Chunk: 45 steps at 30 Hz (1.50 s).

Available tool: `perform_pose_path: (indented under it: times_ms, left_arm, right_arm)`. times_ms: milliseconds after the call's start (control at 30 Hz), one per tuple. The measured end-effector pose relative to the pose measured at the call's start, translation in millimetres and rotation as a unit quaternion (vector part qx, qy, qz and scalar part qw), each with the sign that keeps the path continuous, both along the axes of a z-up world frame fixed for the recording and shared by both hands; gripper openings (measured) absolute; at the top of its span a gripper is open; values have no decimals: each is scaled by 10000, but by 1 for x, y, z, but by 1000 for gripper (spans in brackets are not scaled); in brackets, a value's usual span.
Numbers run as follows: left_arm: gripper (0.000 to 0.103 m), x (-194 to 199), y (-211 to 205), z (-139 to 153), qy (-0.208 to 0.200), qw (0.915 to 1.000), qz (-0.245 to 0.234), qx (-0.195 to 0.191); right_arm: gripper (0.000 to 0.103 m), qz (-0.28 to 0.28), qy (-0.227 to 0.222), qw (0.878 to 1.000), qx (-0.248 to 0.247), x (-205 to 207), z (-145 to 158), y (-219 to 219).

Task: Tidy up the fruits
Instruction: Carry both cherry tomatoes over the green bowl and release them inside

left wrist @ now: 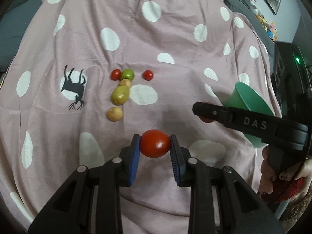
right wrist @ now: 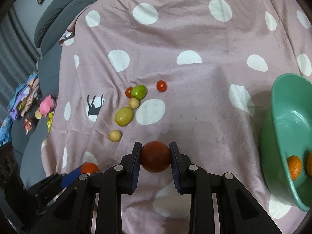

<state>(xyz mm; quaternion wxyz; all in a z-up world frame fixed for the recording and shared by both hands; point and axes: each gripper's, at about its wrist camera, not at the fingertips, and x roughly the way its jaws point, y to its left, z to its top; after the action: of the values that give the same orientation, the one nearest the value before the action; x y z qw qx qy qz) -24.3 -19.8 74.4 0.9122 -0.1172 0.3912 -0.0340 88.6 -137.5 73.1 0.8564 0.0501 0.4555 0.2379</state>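
Left tongs [left wrist: 155, 144] are pinching a red tomato [left wrist: 155, 144] between the blue pads, jaws nearly shut on it. Right tongs [right wrist: 155, 157] are doing the same with a darker red tomato [right wrist: 155, 156], also clamped tight. Both are hanging over the near part of the bed, above the pink spotted blanket [right wrist: 195, 29].

Green bowl [right wrist: 282, 120] is sitting at the right edge, already holding two oranges [right wrist: 294, 166]. Mid-bed, the loose fruit is still waiting: green apple [right wrist: 138, 91], two small tomatoes, a yellow-green pear-like fruit [right wrist: 124, 116], two small tan fruits.

Step, as I'm reading it: carrying both tomatoes to the bowl. Next move needs a swing right over the rim, one tongs at a time to avoid clashing, then opening low inside.
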Motion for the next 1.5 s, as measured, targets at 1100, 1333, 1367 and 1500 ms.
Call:
perform_pose_path:
  times_ms: [1100, 1333, 1367, 1500]
  left_arm:
    - [29, 62, -155, 42, -399, 9904, -1301, 252]
    - [29, 76, -184, 38, -307, 9867, -1580, 235]
    - [29, 78, -188, 38, -297, 9862, -1614, 223]
    - [29, 85, -197, 35, -234, 9846, -1727, 136]
  right_arm:
    - [31, -2062, -915, 9722, 632, -25, 67, -162]
    - [31, -2509, -767, 9615, 819, -24, 59, -197]
    - [31, -2554, -752, 9604, 818, -24, 59, -200]
    - [31, -2719, -747, 9557, 847, -25, 57, -210]
